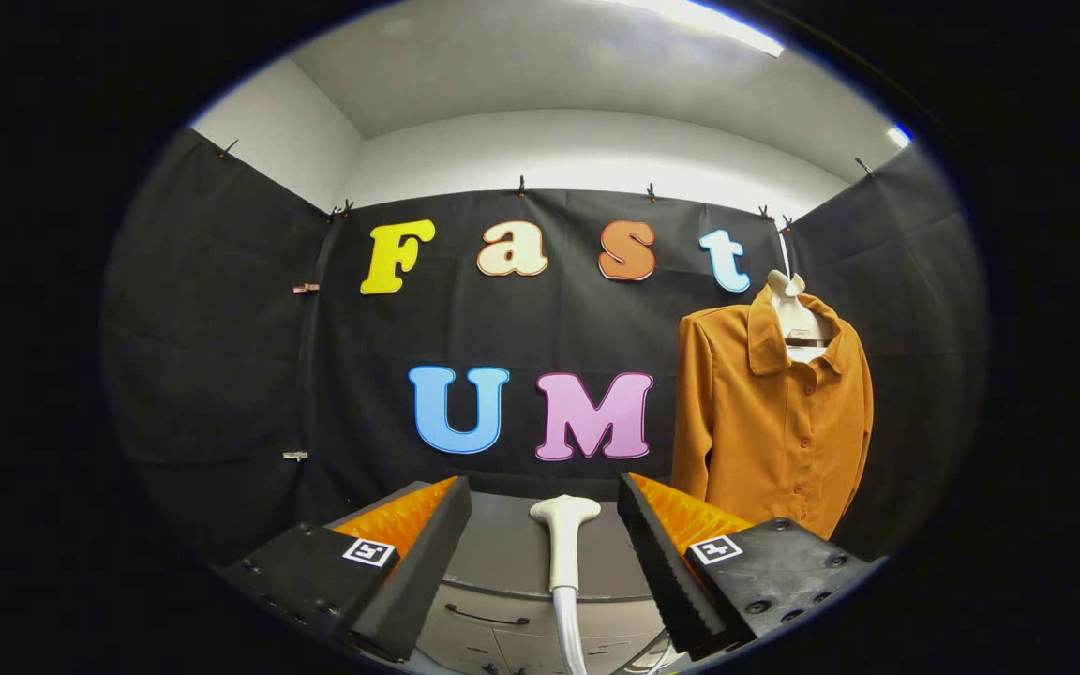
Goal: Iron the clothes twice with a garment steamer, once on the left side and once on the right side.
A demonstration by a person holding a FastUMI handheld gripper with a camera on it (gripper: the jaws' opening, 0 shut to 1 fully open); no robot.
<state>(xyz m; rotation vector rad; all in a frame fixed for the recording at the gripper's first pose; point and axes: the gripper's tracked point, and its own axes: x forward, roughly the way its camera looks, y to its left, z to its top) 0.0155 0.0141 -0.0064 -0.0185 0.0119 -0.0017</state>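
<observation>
**Steamer between spread fingers, shirt beyond**

The hand-held gripper (pixel 545 497) is spread wide, gripping nothing. Between its fingers, touching neither, the white steamer (pixel 564 544) stands upright, its head on top. It stands on a grey tabletop (pixel 502 553). Farther back, right of the fingers, an orange shirt (pixel 770 422) hangs against the black wall.
</observation>
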